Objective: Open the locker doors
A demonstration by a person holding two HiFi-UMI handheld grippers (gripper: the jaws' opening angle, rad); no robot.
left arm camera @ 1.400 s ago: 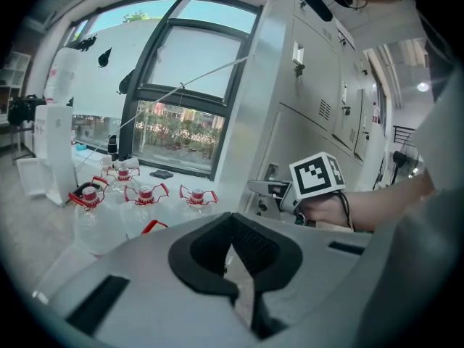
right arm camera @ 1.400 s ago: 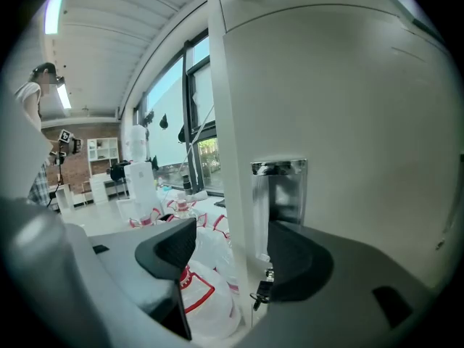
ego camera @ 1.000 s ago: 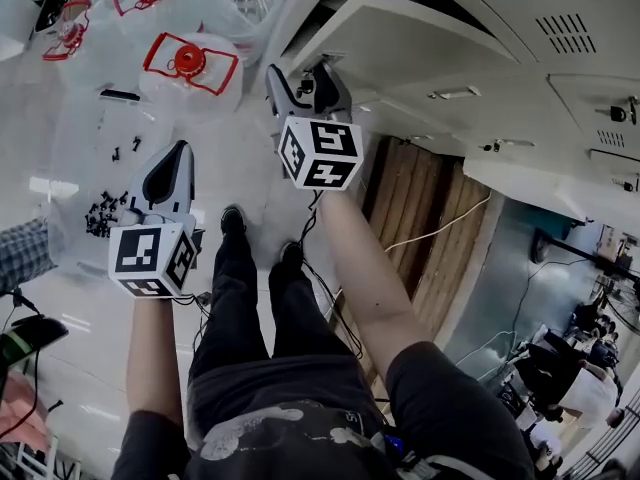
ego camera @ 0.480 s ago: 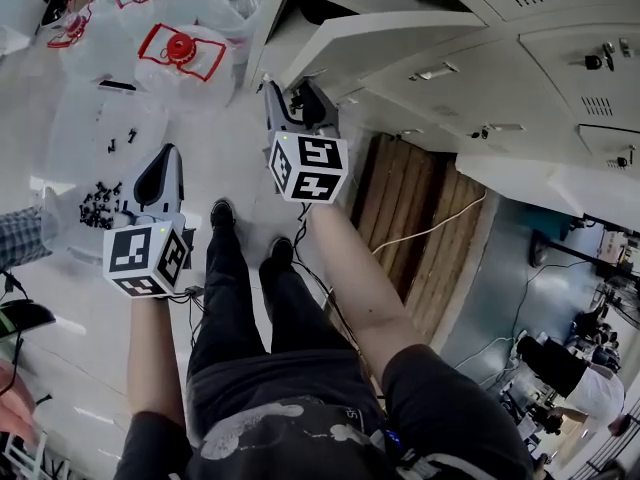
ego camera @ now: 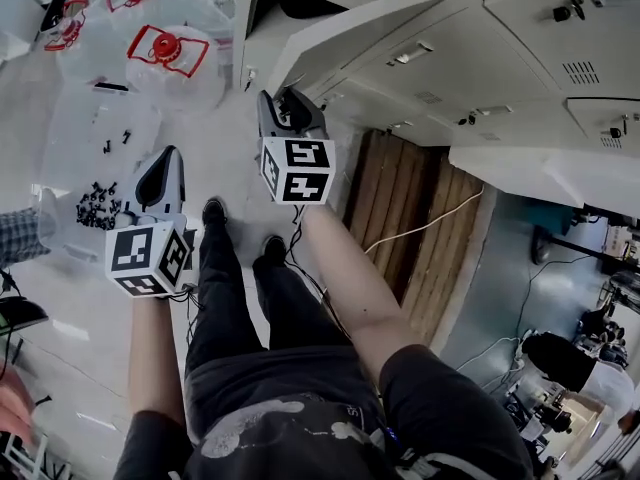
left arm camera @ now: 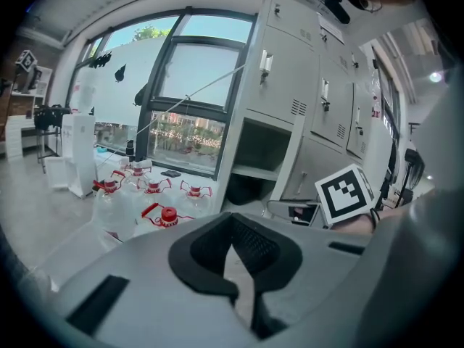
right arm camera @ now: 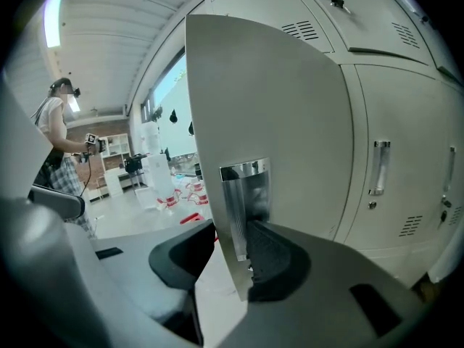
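Note:
A grey locker door (ego camera: 350, 33) stands swung open from the row of lockers (ego camera: 520, 28). My right gripper (ego camera: 285, 103) is at its free edge. In the right gripper view the door (right arm camera: 261, 100) with its metal handle plate (right arm camera: 245, 194) runs between the jaws of my right gripper (right arm camera: 228, 238). They are closing: the right pad (right arm camera: 274, 256) lies against the plate, the left pad (right arm camera: 180, 256) stands off it. My left gripper (ego camera: 165, 163) hangs shut and empty over the floor to the left; in its own view my left gripper (left arm camera: 235, 230) faces an open compartment (left arm camera: 261, 151).
Water jugs with red caps (ego camera: 168, 53) stand on the floor at the left, beside scattered black screws (ego camera: 100, 208). A wooden pallet (ego camera: 400, 218) and a white cable lie below the lockers. A person (right arm camera: 58, 136) stands far off. Closed locker doors (right arm camera: 391, 158) lie right of the open one.
The right gripper has shifted a little left and down along the door's edge and its jaws have narrowed. The left gripper has stayed in about the same place.

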